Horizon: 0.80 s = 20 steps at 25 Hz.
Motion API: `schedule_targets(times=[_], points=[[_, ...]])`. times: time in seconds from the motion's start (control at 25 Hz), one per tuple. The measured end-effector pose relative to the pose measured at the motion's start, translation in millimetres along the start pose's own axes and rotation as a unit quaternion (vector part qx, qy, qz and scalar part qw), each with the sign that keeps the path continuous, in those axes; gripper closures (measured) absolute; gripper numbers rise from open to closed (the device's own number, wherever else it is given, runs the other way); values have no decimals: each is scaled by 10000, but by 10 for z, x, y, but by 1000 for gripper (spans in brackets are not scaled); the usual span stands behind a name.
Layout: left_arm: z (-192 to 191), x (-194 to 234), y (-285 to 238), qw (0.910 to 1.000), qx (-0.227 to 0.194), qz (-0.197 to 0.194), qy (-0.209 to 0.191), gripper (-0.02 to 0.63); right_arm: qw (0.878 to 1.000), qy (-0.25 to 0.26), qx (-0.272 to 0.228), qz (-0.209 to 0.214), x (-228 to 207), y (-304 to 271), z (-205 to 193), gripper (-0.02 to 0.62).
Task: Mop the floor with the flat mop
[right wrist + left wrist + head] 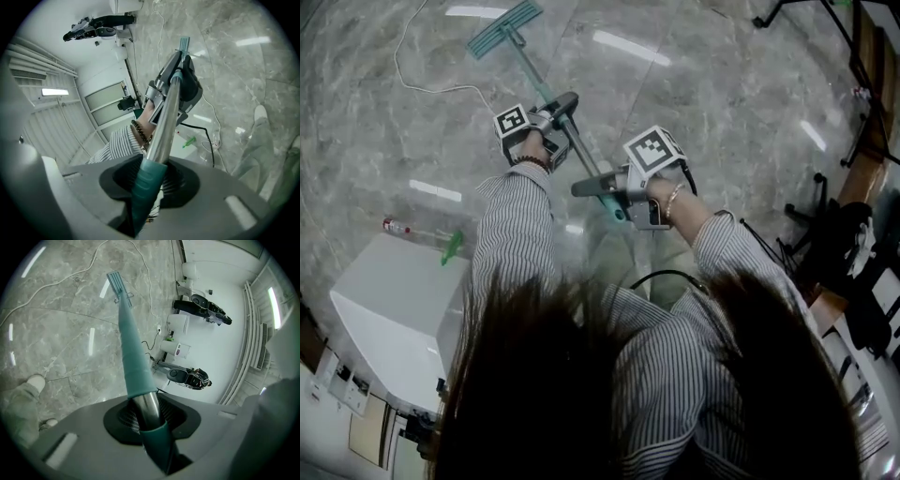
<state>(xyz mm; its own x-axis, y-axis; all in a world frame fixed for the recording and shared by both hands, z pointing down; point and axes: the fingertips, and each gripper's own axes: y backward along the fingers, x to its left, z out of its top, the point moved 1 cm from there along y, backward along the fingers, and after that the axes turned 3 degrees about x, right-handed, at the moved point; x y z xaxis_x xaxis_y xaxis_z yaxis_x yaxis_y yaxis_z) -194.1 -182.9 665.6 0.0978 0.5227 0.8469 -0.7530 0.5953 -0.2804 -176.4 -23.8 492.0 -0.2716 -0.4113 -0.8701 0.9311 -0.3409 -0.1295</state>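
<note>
The flat mop has a teal head (504,26) resting on the grey marble floor at the far top. Its handle (546,94) slants down toward me. My left gripper (563,107) is shut on the handle, higher up the shaft. My right gripper (589,187) is shut on the teal grip near the handle's end. In the left gripper view the teal-sleeved handle (133,357) runs from the closed left gripper (149,416) out to the mop head (119,284). The right gripper view shows the metal shaft (166,122) leaving the right gripper (150,180) toward the left gripper (180,82).
A white cable (422,84) loops over the floor at the left. A white box (394,309) stands near left, with a green bottle (452,247) and a red-capped bottle (394,226) beside it. Black stands (862,112) and furniture line the right side. My shoe (35,380) is nearby.
</note>
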Motion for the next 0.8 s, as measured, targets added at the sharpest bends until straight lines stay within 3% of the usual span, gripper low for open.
schedule_targets(times=[0.16, 0.8], points=[[-60, -63, 0, 9997, -117, -107, 163, 526, 10000, -77, -37, -30, -24, 1, -17, 499], [-204, 35, 46, 9998, 67, -121, 139, 526, 9996, -193, -132, -145, -139, 8, -156, 511]])
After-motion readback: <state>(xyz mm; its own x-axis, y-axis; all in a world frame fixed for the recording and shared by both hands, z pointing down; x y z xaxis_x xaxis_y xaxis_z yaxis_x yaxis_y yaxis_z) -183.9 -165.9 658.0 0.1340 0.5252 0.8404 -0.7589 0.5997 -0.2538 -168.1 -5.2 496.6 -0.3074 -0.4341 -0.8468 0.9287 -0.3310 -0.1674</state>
